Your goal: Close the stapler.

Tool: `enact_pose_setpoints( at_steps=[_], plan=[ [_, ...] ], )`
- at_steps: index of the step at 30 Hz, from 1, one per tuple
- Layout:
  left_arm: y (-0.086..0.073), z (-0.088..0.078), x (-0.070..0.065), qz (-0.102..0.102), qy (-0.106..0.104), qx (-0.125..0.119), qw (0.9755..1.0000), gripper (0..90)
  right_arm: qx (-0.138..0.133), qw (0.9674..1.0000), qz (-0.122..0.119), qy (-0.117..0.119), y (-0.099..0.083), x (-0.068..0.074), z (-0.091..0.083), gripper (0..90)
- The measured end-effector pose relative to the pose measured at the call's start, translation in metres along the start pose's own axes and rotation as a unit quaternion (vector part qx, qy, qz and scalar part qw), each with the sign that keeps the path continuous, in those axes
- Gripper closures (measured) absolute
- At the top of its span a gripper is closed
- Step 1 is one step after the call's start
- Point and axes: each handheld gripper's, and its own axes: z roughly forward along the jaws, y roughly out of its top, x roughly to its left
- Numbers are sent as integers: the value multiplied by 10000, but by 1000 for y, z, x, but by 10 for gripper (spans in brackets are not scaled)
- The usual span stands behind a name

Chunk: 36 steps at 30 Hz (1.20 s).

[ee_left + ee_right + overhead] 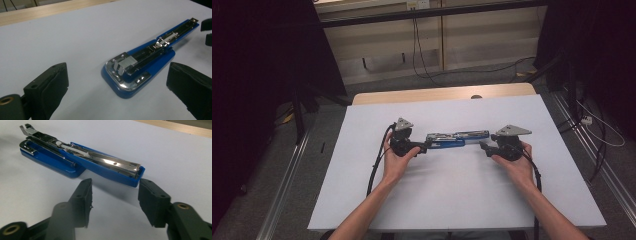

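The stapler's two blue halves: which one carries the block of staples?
The wide base half of the stapler, near the left gripper; the narrow half toward the right gripper has a bare channel.

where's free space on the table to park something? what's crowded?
Free: the white table between the forearms, up to the near edge; the far strip between the opened blue stapler and the wooden edge; both outer side margins. Crowded: the middle band, where the left gripper and right gripper, jaws open, flank the stapler's ends.

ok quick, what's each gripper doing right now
Left gripper: open, jaws either side of the blue stapler's end, not gripping.
Right gripper: open, holding nothing, the stapler just beyond its jaws.
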Motion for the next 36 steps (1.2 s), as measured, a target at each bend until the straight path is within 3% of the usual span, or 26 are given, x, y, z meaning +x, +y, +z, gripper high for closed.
enact_pose_setpoints(
  at_steps=[6,8,9,18,26,32,34,36],
  plan=[
    [1,-1,-2,48,-59,5,10000,97,-28,10000,-20,30,-1,-4,-2,810],
    [1,-1,-3,219,-110,25,9997,108,-84,10000,-3,46,0,-4,-4,880],
    [0,-1,-4,205,-119,4,9997,132,-88,9999,-24,64,0,-5,-4,900],
    [3,-4,-18,564,-156,-103,9982,493,32,9999,-64,109,2,-7,-5,900],
    [3,5,-19,600,-370,103,9975,766,81,9999,-90,116,1,-8,-4,900],
    [10,15,-20,703,-329,235,9967,896,152,9998,-101,128,0,-8,-2,900],
    [10,16,-21,781,-252,205,9964,900,158,9997,-125,142,0,-7,-2,900],
    [7,18,-23,816,-325,359,9955,900,149,9996,-166,142,1,-7,-3,900]
  ],
)
